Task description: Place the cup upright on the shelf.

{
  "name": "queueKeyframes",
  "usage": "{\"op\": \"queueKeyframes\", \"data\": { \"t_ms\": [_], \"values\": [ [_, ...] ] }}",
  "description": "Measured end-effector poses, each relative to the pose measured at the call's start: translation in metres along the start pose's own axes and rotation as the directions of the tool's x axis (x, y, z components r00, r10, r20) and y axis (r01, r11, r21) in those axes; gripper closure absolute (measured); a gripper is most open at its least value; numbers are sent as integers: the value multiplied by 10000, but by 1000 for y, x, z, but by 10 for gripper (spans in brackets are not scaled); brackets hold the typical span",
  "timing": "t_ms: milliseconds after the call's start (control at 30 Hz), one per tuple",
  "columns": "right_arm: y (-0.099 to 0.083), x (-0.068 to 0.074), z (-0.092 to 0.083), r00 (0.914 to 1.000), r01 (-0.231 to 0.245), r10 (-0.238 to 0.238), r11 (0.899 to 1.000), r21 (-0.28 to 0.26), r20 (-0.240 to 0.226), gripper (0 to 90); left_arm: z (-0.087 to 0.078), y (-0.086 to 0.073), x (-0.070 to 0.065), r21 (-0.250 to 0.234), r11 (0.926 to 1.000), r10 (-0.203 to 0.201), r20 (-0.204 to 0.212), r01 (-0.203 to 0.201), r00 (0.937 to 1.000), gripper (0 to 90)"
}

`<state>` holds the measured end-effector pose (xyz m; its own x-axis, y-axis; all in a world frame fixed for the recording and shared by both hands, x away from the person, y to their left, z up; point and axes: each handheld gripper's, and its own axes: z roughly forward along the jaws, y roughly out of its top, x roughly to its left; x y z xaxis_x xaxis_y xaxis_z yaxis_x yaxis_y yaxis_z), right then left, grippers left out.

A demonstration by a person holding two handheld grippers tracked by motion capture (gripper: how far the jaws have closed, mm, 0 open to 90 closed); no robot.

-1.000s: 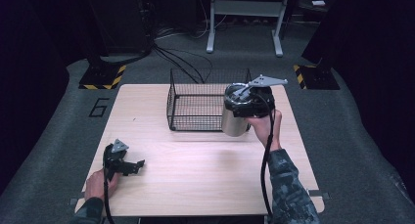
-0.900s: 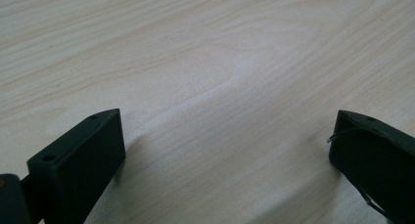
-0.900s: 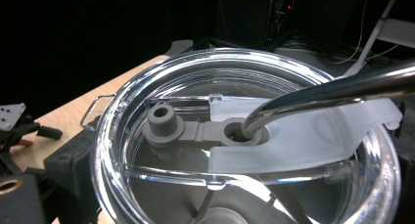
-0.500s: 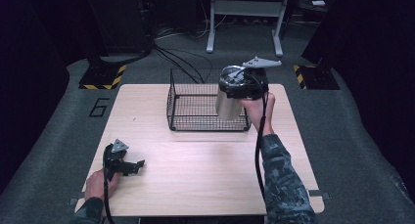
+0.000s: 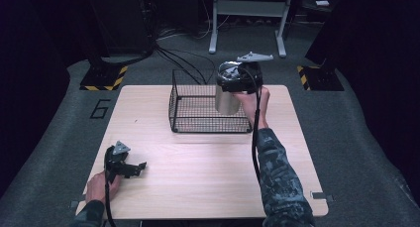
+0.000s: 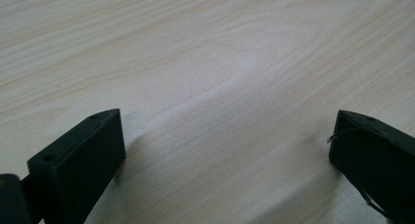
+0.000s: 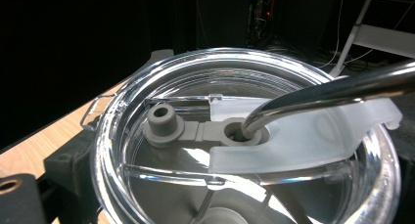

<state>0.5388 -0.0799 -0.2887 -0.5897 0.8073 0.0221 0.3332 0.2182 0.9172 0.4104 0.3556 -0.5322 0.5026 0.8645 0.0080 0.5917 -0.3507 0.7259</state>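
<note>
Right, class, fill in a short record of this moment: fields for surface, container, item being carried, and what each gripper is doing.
Surface: light wooden table
Container: black wire basket, toward the far edge of the table
Item carried: steel tumbler with clear lid and metal straw, held at the basket's right end
Right gripper: shut on the tumbler
Left gripper: open, low over the table near its front left, fingers wide apart
</note>
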Motion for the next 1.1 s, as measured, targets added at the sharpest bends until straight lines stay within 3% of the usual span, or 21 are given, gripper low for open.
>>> {"op": "queueKeyframes", "data": {
  "t_ms": [500, 867, 1100],
  "values": [
    [2, 0, 26, 9995, -173, 170, 9998, 126, 279, 39, 0, 0, 0, 1, 10000, -1, 2, 1, 10000, 0],
    [0, -6, 42, 9978, -214, 199, 9995, 229, 632, 38, -1, 0, 1, 81, 9999, 115, 9, -115, 9999, 0],
    [-5, -11, 53, 9958, -477, 450, 9983, 325, 794, 38, -1, 0, 1, 81, 9999, 113, 11, -113, 9999, 0]
  ]
}}
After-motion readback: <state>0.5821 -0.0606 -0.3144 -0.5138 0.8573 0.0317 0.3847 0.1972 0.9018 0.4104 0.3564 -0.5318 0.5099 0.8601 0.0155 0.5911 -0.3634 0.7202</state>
